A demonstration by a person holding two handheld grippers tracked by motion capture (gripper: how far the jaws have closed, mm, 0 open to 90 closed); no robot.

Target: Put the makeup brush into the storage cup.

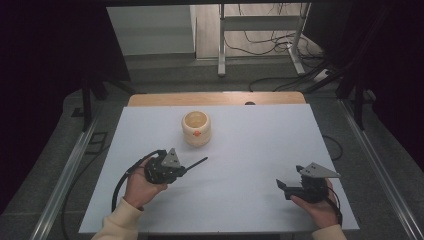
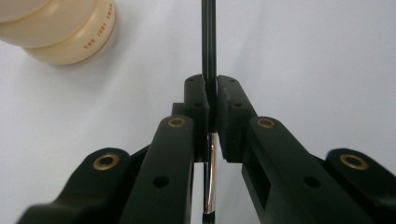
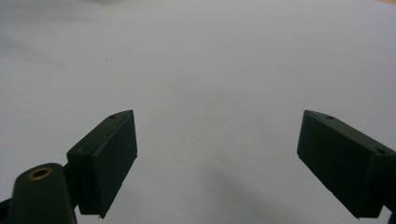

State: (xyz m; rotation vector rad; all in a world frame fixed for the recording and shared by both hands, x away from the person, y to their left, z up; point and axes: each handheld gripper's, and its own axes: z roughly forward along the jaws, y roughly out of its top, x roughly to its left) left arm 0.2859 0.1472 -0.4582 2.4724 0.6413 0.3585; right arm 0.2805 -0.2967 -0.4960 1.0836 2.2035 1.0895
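1. While the left gripper (image 2: 211, 100) clamps a black pen (image 2: 208, 37) with a silver clip, its view catches lettering on the cream pot (image 1: 196, 128).
2. Right gripper (image 3: 217, 154), near the table's (image 1: 250, 150) front right, has jaws wide apart.

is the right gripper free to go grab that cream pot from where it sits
Probably yes. The right gripper is open and holds nothing, and bare white table lies between it and the cream pot. The left gripper, shut on a thin black pen, sits off that path.

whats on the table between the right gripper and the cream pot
Nothing: in the high view the stretch of white table between the right gripper and the cream pot is bare.
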